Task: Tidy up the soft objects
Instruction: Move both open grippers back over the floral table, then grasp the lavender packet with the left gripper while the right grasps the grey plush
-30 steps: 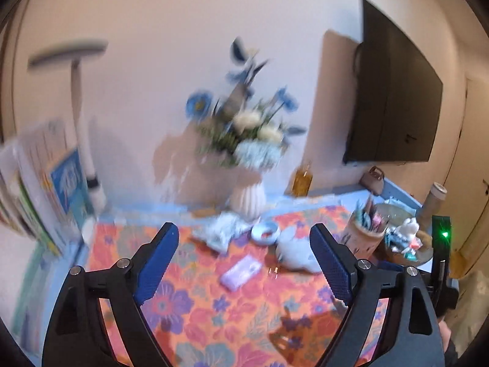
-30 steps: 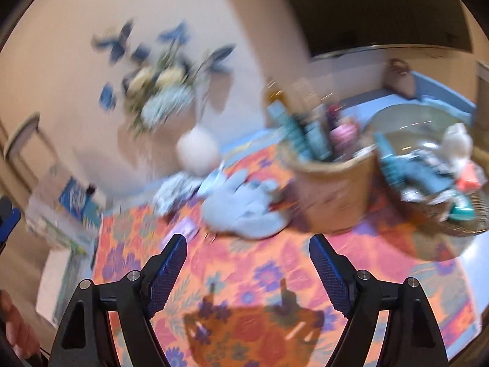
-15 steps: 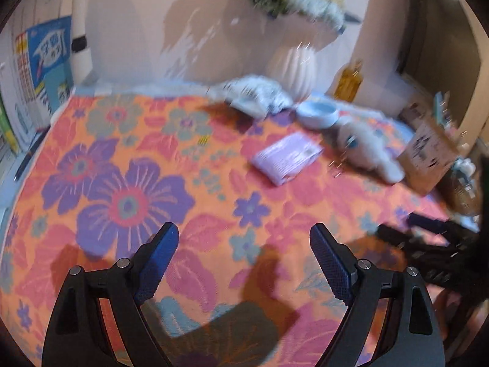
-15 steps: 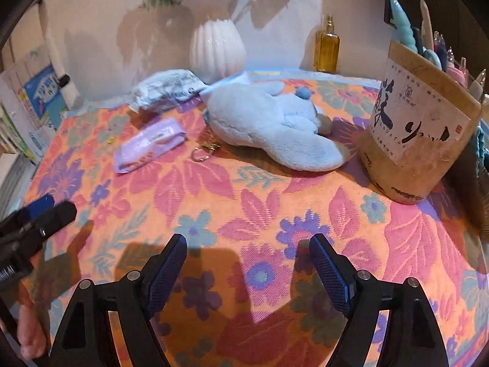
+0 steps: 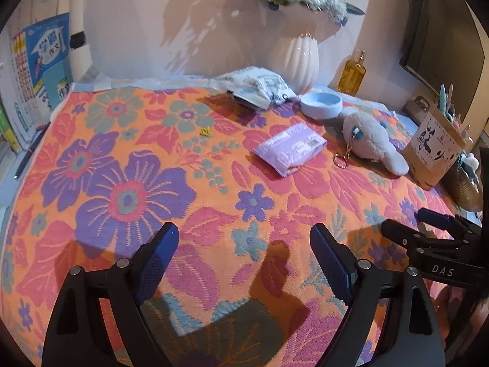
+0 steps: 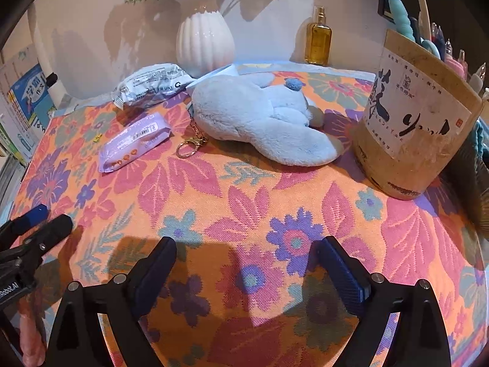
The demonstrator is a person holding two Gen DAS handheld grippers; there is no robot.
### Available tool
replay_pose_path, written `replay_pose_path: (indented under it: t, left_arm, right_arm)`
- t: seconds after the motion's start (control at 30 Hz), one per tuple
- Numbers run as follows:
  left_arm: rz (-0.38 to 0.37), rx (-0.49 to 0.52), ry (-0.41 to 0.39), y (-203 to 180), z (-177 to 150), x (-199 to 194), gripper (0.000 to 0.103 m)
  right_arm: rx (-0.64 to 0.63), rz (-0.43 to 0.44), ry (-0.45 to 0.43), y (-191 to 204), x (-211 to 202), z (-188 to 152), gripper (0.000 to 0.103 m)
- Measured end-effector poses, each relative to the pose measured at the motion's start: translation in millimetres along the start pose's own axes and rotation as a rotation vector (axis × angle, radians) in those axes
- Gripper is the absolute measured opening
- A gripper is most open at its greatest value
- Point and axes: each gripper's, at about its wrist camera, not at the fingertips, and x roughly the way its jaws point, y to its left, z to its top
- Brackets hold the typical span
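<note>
Your left gripper [image 5: 243, 244] hangs over bare floral cloth [image 5: 128, 159], jaws wide apart with nothing between them. Your right gripper [image 6: 246, 258] does the same beside it; its jaws have just been opening, also with nothing between them. From both, the cloth runs clear toward 12 o'clock until the first objects. In the left view the cloth's edge shows at 9 o'clock, beside stacked books [image 5: 36, 61].

Farther out, in the right view, a purple packet [image 6: 134, 140] lies flat at 11 o'clock. The grey-blue plush toy [image 6: 259, 122] lies on its side at 12 o'clock, fluffy, long-eared, with a gold keyring [image 6: 189, 148] trailing from it. A paper-labelled tub [image 6: 412, 134] of pens blocks 2 o'clock. Beyond, a crinkled white pouch [image 6: 149, 84], a ribbed white vase [image 6: 204, 42] and an amber bottle [image 6: 319, 38] stand by the wall.
</note>
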Motion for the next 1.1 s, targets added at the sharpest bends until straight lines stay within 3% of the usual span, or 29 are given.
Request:
replay_pose_path:
  t: [0.1, 0.17, 0.23, 0.3, 0.4, 0.47, 0.67, 0.8, 0.97, 1.0, 1.03, 1.1]
  left_arm:
    - [0.025, 0.052, -0.005, -4.7, 11.3, -13.3, 0.087]
    - [0.036, 0.089, -0.014, -10.8, 24.7, -23.9, 0.087]
    - [0.054, 0.135, -0.030, -18.8, 39.7, -32.3, 0.087]
    - [0.072, 0.175, -0.082, -26.0, 51.8, -35.2, 0.094]
    - [0.012, 0.180, -0.070, -26.8, 64.2, -14.3, 0.098]
    - [-0.052, 0.142, -0.032, -24.1, 69.6, 4.7, 0.098]
    - [-0.108, 0.178, 0.020, -24.2, 77.1, 56.1, 0.098]
    - [-0.088, 0.185, -0.028, -29.1, 77.4, 63.5, 0.097]
    - [-0.107, 0.239, 0.027, -36.3, 76.3, 74.8, 0.094]
    - [-0.096, 0.242, 0.045, -35.6, 75.9, 79.1, 0.087]
    - [-0.099, 0.238, 0.063, -34.8, 75.7, 82.2, 0.069]
    - [-0.130, 0.224, 0.085, -32.0, 75.0, 84.6, 0.052]
  right_arm:
    - [0.068, 0.073, 0.051, -8.1, -4.2, 3.6, 0.094]
    - [0.191, 0.226, 0.076, -21.2, -8.4, 14.5, 0.094]
    - [0.330, 0.320, 0.102, -33.6, -6.4, 29.5, 0.094]
    - [0.442, 0.386, 0.123, -41.9, 0.6, 42.5, 0.094]
    - [0.658, 0.545, 0.173, -51.7, 26.3, 58.4, 0.094]
    - [0.778, 0.590, 0.188, -56.4, 41.2, 59.9, 0.094]
    - [0.986, 0.545, 0.116, -61.7, 64.5, 66.6, 0.103]
    - [0.992, 0.454, 0.063, -53.9, 66.2, 78.0, 0.103]
    - [0.986, 0.303, -0.009, -31.2, 64.0, 86.5, 0.103]
    - [0.953, 0.269, -0.009, -26.4, 62.4, 89.6, 0.103]
    - [0.936, 0.248, -0.010, -27.8, 62.0, 90.1, 0.100]
    - [0.922, 0.181, -0.016, -21.7, 58.5, 89.5, 0.078]
